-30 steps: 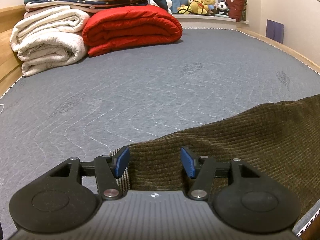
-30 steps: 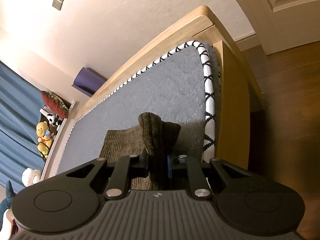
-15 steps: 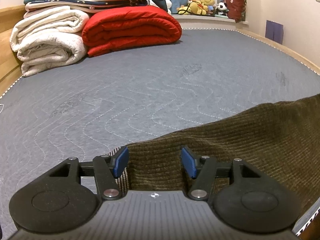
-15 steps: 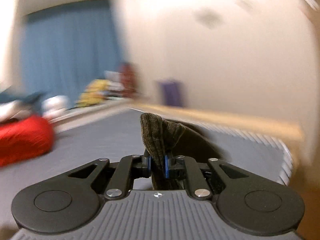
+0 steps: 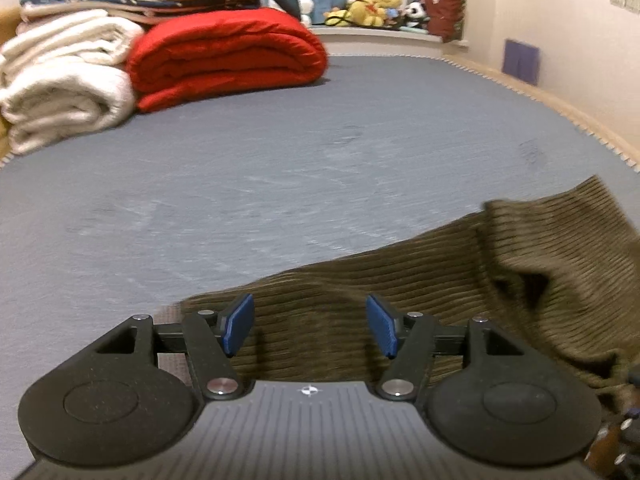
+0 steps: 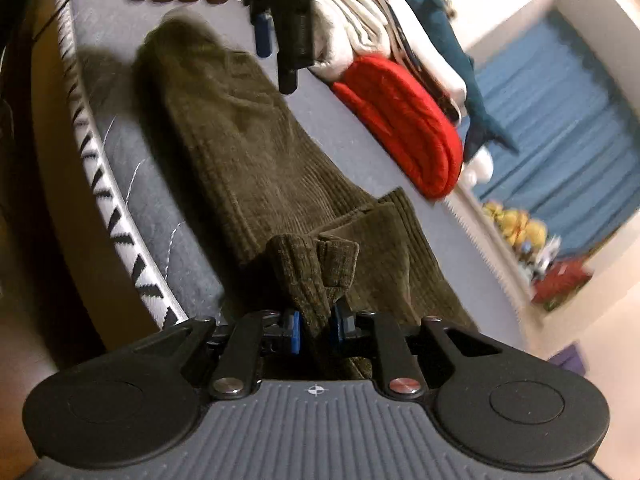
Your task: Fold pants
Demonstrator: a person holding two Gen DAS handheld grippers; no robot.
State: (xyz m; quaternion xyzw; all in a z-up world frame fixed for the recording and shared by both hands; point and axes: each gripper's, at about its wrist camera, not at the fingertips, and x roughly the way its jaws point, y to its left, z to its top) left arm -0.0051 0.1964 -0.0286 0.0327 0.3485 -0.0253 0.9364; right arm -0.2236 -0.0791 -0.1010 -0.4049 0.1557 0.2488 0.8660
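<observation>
Grey bed [image 5: 280, 168], pants [image 6: 256, 148] along the near edge. Right gripper [image 6: 316, 326] pinches a bunched end; left gripper [image 5: 310, 326] hovers wide. Lay it flat, edges matched.

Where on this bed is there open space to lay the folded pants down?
The grey mattress lies bare between the corduroy pants and the red quilt. Its far left corner is crowded with the quilt and white blankets.

right tongs [image 6: 315, 322] | clamped on pants [image 6: 256, 148] fold | over mattress [image 6: 132, 184]
</observation>
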